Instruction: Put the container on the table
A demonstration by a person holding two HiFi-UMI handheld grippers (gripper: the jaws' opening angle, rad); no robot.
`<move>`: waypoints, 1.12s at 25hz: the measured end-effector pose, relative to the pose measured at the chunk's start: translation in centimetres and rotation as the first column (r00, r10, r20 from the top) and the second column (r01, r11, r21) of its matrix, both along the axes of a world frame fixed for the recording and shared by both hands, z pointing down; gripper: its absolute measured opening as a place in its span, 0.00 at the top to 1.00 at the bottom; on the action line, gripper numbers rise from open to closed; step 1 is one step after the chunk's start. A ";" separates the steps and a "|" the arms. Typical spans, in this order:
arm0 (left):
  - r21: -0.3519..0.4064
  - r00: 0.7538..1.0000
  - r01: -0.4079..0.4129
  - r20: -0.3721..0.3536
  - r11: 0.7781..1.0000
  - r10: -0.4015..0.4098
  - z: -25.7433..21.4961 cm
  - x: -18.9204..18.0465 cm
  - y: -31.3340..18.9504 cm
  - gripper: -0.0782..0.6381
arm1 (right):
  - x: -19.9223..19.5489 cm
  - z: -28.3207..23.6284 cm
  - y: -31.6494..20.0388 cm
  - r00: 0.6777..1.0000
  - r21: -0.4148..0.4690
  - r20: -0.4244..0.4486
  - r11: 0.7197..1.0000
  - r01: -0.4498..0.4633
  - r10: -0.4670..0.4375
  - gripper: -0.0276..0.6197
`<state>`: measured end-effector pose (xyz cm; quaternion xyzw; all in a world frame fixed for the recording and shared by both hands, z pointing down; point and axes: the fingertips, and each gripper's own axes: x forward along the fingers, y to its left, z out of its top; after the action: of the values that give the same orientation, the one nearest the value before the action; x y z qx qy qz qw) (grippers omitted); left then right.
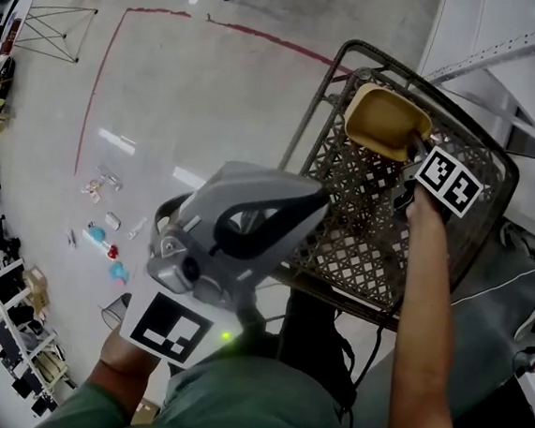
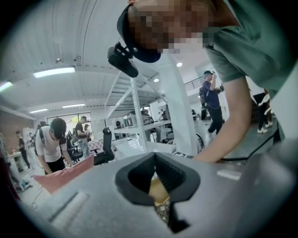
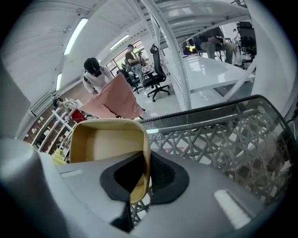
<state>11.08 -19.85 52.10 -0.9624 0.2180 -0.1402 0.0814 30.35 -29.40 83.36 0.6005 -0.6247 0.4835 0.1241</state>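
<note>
A tan, empty container (image 1: 382, 121) hangs above the far rim of a dark wire-mesh basket (image 1: 359, 236). My right gripper (image 1: 413, 147) is shut on its near wall. In the right gripper view the wall of the container (image 3: 100, 142) stands edge-on between the black pads of the right gripper (image 3: 144, 162), over the mesh basket (image 3: 219, 135). My left gripper (image 1: 318, 199) is held low at the basket's near left corner, its tips together and nothing in them. In the left gripper view, part of the container (image 2: 158, 188) shows behind the left gripper (image 2: 156, 158).
A white table (image 3: 209, 69) on a white frame stands beyond the basket. A grey surface (image 1: 513, 307) with a cable lies at its right. Small items litter the floor (image 1: 105, 240) at left. Other people stand at racks and chairs in the background.
</note>
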 end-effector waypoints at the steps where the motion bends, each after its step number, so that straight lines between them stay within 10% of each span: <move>1: -0.003 1.000 0.001 0.000 1.000 -0.001 0.1 -0.1 -0.1 0.89 | -0.1 0.3 -0.1 1.000 -0.009 0.000 1.000 -0.001 0.001 0.91; 28: -0.004 1.000 -0.015 0.010 1.000 0.015 -1.6 -3.0 0.4 0.89 | -0.9 3.3 1.3 0.994 -0.161 0.049 0.983 -0.087 0.096 0.75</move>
<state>8.03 -19.49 50.51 -0.9634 0.2103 -0.1446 0.0818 29.43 -28.12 86.71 0.6029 -0.5592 0.5536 0.1316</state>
